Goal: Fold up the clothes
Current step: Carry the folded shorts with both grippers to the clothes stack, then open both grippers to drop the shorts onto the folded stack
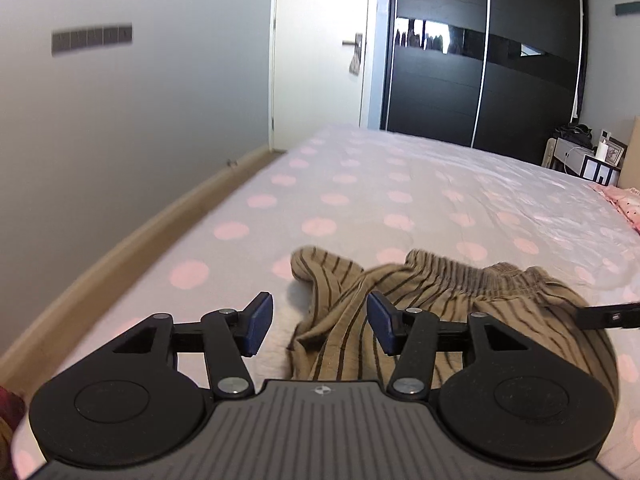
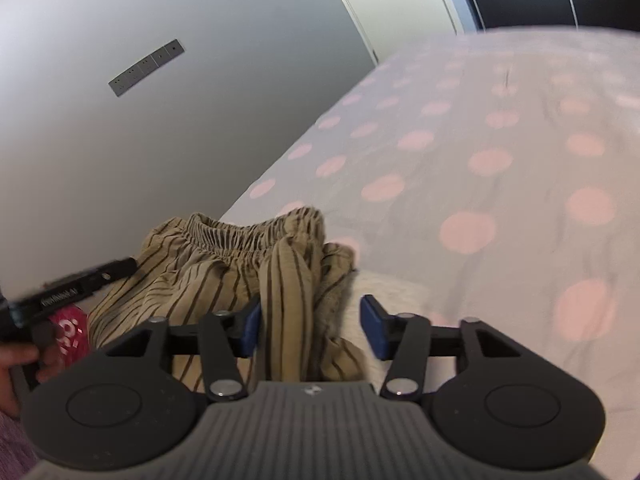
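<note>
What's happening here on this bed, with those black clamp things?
A person is folding clothes with a hand-held two-finger gripper in each hand. A tan, dark-striped garment with an elastic waistband lies bunched on the pink-dotted white bedsheet. The left gripper and the right gripper both hang open over the cloth, with folds between the blue pads but not pinched.

Your right gripper has its blue jaws open over the stripy tan shorts. A fold of cloth sits between them. The shorts lie bunched on the bed with pink spots. Your other gripper pokes in from the left.
</note>
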The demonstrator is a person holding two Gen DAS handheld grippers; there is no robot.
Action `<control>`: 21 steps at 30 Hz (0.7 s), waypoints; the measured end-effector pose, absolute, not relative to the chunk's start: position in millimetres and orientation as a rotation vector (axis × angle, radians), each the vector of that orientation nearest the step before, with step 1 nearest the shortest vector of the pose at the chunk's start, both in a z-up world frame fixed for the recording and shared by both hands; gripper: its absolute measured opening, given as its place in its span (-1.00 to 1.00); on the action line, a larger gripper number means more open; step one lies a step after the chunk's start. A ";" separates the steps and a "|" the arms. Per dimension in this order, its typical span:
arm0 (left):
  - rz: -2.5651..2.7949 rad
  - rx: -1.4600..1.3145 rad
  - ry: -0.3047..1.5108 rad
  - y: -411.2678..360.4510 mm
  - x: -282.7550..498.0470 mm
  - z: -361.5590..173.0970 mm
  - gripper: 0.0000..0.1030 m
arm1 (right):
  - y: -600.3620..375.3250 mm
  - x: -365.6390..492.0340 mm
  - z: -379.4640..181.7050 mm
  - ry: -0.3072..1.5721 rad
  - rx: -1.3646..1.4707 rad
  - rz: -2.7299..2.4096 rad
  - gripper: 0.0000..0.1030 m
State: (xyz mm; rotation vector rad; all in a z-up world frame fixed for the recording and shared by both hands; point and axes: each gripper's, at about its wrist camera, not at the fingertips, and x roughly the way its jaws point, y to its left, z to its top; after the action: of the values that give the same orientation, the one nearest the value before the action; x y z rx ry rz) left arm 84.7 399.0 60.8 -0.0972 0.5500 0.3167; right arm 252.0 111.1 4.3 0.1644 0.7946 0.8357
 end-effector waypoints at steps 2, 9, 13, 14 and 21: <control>0.331 -0.060 0.526 387.7 73.3 71.1 0.19 | 96.6 241.1 15.2 0.758 0.129 0.828 0.22; 0.271 0.011 0.491 326.8 50.0 103.8 0.48 | 33.0 193.2 46.3 0.676 0.069 0.811 0.45; 0.220 0.020 0.462 279.7 39.4 119.3 0.49 | -7.4 159.7 61.2 0.627 0.020 0.801 0.56; 0.214 0.022 0.453 266.7 36.3 122.3 0.50 | -18.3 150.8 64.3 0.611 0.007 0.795 0.60; 0.197 0.055 0.389 168.5 18.1 120.6 0.57 | -96.4 85.7 68.9 0.439 -0.115 0.695 0.84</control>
State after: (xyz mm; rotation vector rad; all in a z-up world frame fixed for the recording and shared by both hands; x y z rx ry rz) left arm 18.1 168.5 120.6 0.0546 0.3890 0.1967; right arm 85.7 -96.4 68.9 -0.1155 0.4390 0.6951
